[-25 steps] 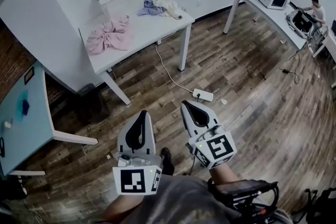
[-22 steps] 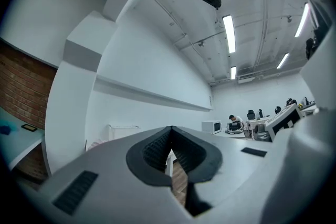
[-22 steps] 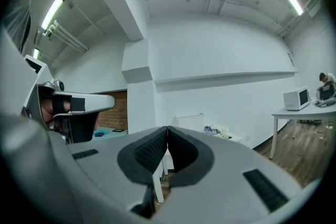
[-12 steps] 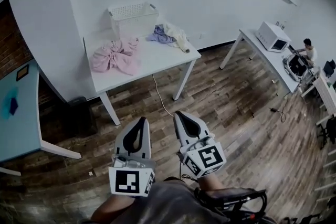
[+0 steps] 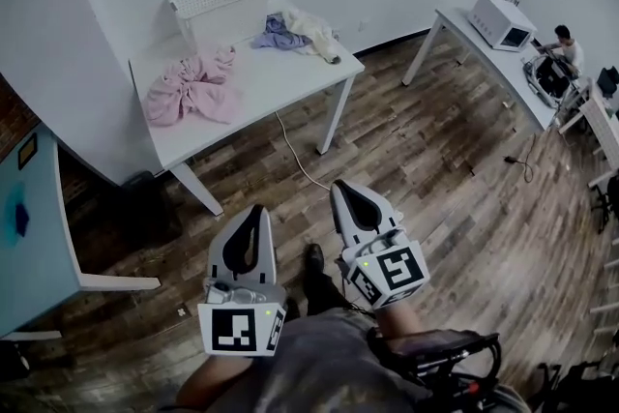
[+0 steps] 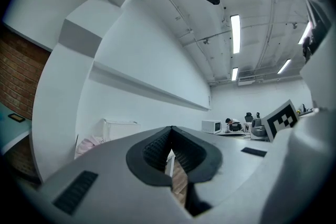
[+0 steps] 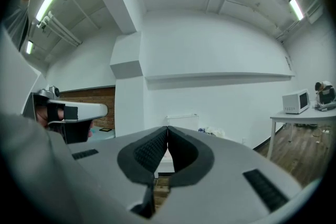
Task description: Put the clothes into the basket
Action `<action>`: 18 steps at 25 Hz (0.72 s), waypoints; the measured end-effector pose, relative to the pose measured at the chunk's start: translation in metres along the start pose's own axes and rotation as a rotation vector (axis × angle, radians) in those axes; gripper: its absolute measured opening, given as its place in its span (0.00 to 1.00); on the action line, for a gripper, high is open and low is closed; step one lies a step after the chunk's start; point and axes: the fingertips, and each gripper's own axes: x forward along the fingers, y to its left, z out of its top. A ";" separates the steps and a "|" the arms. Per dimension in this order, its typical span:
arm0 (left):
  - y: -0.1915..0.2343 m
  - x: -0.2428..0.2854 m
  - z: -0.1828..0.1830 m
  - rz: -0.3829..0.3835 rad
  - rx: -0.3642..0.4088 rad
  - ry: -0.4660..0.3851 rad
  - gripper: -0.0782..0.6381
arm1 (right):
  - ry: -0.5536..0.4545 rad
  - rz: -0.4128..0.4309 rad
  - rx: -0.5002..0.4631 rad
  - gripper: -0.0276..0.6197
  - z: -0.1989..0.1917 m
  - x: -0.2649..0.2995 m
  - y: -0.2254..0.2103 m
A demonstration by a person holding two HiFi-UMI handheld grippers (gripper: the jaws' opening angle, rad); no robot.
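While clothes (image 5: pixel 189 87) lie near the basket (image 5: pixel 218 7), left claw (image 5: pixel 255 210) and right claw (image 5: pixel 339 188) are clenched.

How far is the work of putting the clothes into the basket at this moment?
Nothing looks done: the basket appears empty. Nothing is in hand: the left gripper and right gripper are shut, empty, over the floor away from the table. Left to do: the pink garment, the purple garment and the cream garment all lie on the table.
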 end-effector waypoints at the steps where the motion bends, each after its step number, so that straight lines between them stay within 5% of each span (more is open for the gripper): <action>1: 0.001 0.005 -0.002 0.005 0.000 0.006 0.12 | 0.004 -0.002 0.001 0.05 -0.002 0.003 -0.004; 7: 0.002 0.052 -0.015 0.005 0.022 0.048 0.12 | 0.005 0.002 -0.060 0.05 -0.014 0.032 -0.032; 18: -0.019 0.197 -0.031 -0.038 0.082 0.118 0.12 | -0.026 0.004 0.025 0.05 -0.006 0.112 -0.149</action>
